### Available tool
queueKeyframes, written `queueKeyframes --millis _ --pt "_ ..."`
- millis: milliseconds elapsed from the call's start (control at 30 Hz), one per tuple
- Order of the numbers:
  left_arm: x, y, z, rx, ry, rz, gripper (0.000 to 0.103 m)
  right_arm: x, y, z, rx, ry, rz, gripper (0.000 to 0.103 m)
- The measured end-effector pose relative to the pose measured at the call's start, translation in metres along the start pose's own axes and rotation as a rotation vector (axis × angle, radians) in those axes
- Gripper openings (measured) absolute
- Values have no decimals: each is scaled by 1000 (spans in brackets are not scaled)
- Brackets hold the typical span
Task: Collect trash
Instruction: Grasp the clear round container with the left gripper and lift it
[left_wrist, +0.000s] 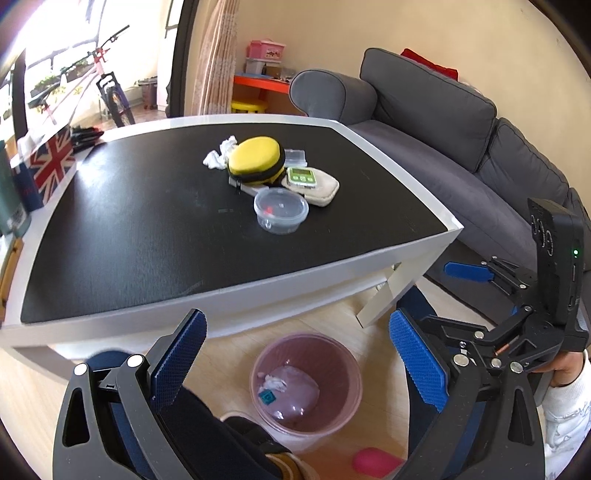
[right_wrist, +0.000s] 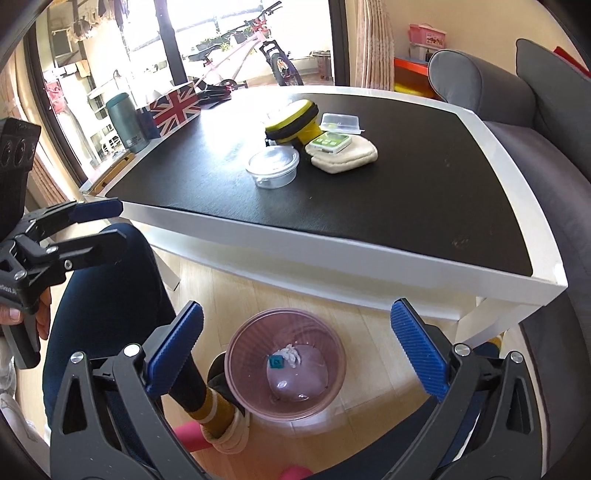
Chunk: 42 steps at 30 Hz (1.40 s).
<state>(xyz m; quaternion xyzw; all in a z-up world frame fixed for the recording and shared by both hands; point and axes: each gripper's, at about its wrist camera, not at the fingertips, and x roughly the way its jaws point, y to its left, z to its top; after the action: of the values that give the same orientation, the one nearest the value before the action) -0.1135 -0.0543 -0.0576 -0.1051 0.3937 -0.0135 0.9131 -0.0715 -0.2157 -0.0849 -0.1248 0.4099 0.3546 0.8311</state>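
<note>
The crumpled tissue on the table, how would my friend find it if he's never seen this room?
Start at the black-topped table with the white rim. Near its middle sits a small cluster of things; the biggest is a round yellow case. The tissue lies right against that case, on the side away from the sofa. It is the only white, crumpled, soft-looking thing there.

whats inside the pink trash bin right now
In the pink trash bin, a crumpled white tissue and a small teal piece lie on its liner. Anything beneath them is hidden.
</note>
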Motion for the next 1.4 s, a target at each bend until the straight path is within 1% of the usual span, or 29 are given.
queueKeyframes --millis 333,600,667,967,1100,1200,1233,1300,1333,1367,1400 --pt "37 8 45 24 9 20 96 3 -17 24 -4 -12 -25 100" --pt "78 7 77 45 64 39 95 3 -24 30 -1 -7 -38 100" --pt "86 8 80 48 81 41 95 2 -25 30 1 -8 -42 100" --pt "127 12 91 58 172 96 96 0 -27 29 4 -7 -49 100" --pt "135 11 92 65 190 110 95 3 -31 29 12 -1 -50 100" --pt "137 10 91 68 181 122 95 4 -33 27 15 2 -50 100" --pt "137 10 89 67 174 125 93 4 -33 27 16 2 -50 100" --pt "137 10 87 64 176 126 79 5 -33 27 17 4 -51 100" --pt "137 10 86 59 177 121 77 4 -33 26 17 4 -52 100" --pt "137 11 86 56 176 118 69 4 -33 26 17 3 -52 100" --pt "137 11 86 55 177 115 59 4 -33 26 17 3 -52 100"
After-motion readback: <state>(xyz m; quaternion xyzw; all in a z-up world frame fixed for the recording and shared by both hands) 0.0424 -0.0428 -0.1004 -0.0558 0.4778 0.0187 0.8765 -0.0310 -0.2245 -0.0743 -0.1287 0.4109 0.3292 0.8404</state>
